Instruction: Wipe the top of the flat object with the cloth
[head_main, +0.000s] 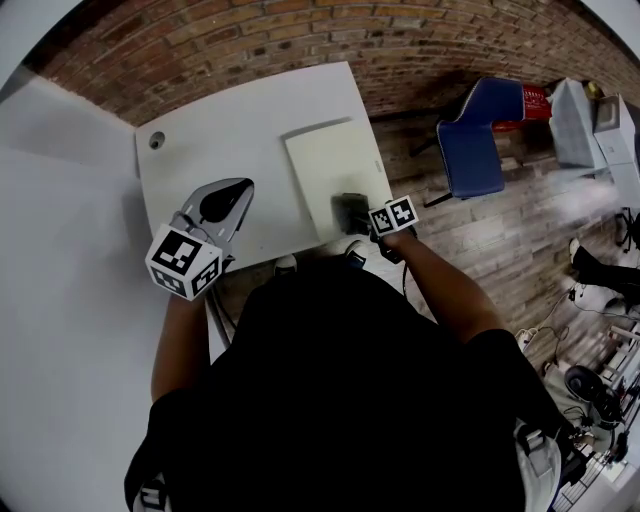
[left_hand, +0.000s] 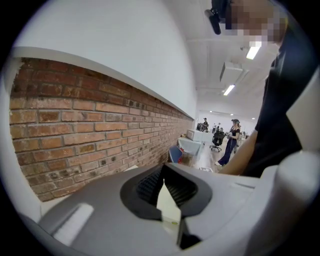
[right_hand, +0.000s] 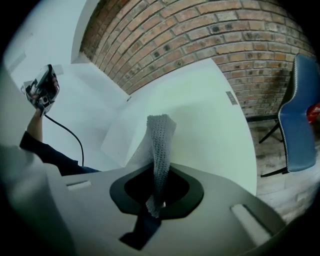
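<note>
right tool (right_hand: 157, 192): clamped on grey cloth (right_hand: 161, 145) at near edge of cream board (head_main: 335, 165)
left tool (left_hand: 162, 182): together, empty, left of board

White table (head_main: 200, 170), flat cream board (head_main: 335, 165)

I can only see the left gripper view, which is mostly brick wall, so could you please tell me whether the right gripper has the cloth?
Observer: Yes, the right gripper is shut on the grey knitted cloth, which sticks out past its jaws.
Operator: Thank you. Where is it relative to the flat object?
Observer: The head view shows it over the near right part of the cream board, which lies on the white table.
Operator: Is my left gripper over that board too?
Observer: No, the left gripper is off to the board's left, shut and holding nothing.
</note>
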